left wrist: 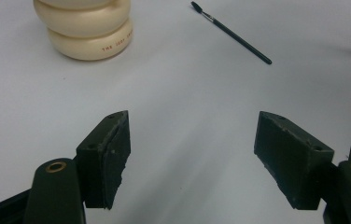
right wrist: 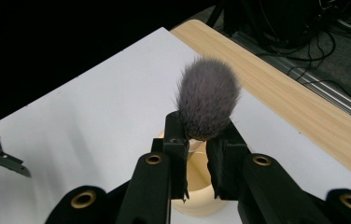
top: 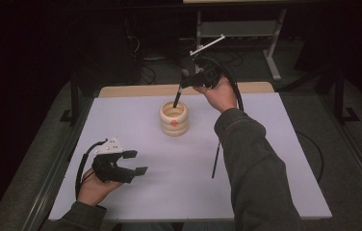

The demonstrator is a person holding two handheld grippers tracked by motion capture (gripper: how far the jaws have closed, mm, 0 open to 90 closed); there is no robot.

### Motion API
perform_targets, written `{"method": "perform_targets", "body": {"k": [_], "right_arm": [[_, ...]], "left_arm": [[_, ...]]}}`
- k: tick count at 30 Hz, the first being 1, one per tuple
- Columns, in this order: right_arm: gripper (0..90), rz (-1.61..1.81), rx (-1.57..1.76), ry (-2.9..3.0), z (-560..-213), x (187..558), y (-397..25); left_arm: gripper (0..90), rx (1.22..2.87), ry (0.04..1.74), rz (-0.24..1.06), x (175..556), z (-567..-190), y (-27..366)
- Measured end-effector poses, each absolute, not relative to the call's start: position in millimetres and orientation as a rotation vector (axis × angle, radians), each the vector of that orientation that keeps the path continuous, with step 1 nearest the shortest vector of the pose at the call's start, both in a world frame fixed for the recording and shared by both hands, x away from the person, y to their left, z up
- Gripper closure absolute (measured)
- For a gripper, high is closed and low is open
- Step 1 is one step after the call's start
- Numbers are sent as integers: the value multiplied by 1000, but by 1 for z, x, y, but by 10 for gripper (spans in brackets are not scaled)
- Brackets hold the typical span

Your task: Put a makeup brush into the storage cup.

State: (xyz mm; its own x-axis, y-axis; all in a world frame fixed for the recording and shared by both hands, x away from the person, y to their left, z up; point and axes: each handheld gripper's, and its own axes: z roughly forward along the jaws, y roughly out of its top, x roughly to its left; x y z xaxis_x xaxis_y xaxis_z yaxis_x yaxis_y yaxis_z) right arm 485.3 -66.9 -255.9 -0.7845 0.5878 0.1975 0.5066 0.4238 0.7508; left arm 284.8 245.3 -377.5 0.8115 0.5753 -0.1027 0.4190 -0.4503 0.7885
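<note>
Right gripper view: gripper point(right wrist: 196, 144) clamps brush point(right wrist: 207, 99) (fluffy).

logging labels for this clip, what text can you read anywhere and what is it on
"THE JUST" then cut-off letters, perhaps "LRO": small red print on the lowest ring of the cream ringed holder, in the left gripper view; the rest curves out of sight.
Orange round mark on the holder's front in the high view: too small to read.
No readable text on the fluffy brush, the thin brush on the table, or either gripper.
</note>
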Motion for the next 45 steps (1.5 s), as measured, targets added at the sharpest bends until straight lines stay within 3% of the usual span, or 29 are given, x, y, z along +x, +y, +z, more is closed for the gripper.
{"method": "perform_targets", "body": {"k": [45], "right_arm": [[768,1254,1056,2595,-305,493,-46]], "left_arm": [[260,2151,730,211,285,-381,243]]}}
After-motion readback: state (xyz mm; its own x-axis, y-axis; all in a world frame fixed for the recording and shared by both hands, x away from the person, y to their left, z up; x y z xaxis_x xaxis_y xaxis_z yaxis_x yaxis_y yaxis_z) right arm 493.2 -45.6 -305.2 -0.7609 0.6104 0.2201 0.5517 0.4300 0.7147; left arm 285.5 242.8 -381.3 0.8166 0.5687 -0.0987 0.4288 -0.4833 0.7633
